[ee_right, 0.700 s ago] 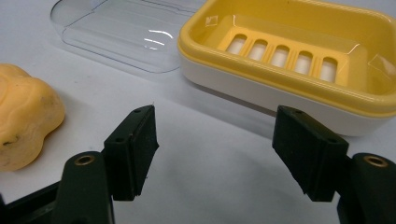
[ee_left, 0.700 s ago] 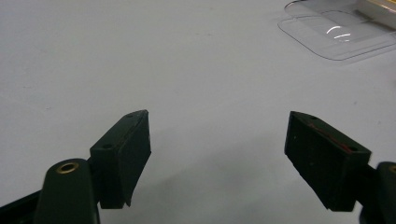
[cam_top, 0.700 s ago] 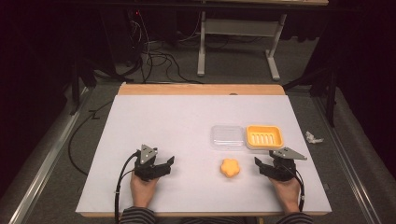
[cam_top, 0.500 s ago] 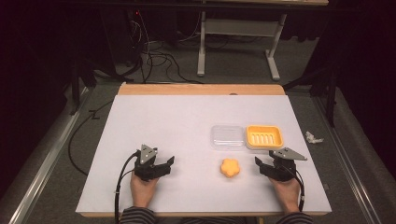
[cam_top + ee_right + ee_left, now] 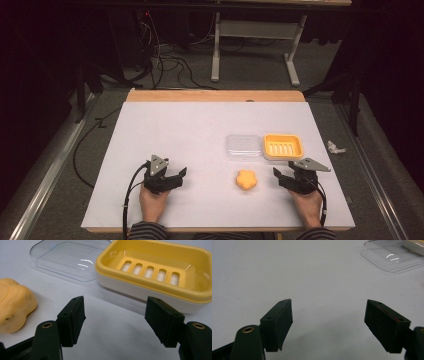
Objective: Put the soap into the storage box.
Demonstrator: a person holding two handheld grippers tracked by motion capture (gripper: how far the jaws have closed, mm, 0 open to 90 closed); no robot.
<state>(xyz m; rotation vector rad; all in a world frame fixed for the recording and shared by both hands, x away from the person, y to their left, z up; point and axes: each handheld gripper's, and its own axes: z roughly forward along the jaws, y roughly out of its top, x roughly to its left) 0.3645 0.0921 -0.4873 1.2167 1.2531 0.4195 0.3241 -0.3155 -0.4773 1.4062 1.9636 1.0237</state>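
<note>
- Right gripper [image 5: 284, 176] sits at the lower right of the high view, jaws spread wide and gripping nothing, tips aimed toward frame centre.
- In the right gripper view that same right gripper [image 5: 115, 315] shows bare white tabletop between its black jaws; nothing touches either pad.
- Left gripper [image 5: 175, 177] rests at the lower left of the high view, also wide open and empty, a black cable looping off behind it toward the table edge.
- Left gripper view confirms it: left gripper [image 5: 328, 320] frames plain tabletop, jaws well apart.
- Both hands lie low near the bottom edge of the table, which reads to me as a ready pose, each tool parked clear of the objects.
- Moving outward: the flower-shaped orange-yellow soap bar [image 5: 246, 179] lies between the two grippers, nearer the right one; it appears at the left edge of the right gripper view [image 5: 13, 306].
- Above it, right of centre, the yellow plastic soap dish with a slotted insert and white base [image 5: 283, 146] stands open and empty, slots up [image 5: 155, 272].
- Touching or just beside its left side lies the clear rectangular plastic lid [image 5: 243, 146], set flat [image 5: 67, 258]; it shows at the upper right of the left gripper view [image 5: 393, 258].
- My read: lid off and dish open so the soap can go in.
- The white table [image 5: 190, 135] carries no writing; no brand or label is legible on anything.
</note>
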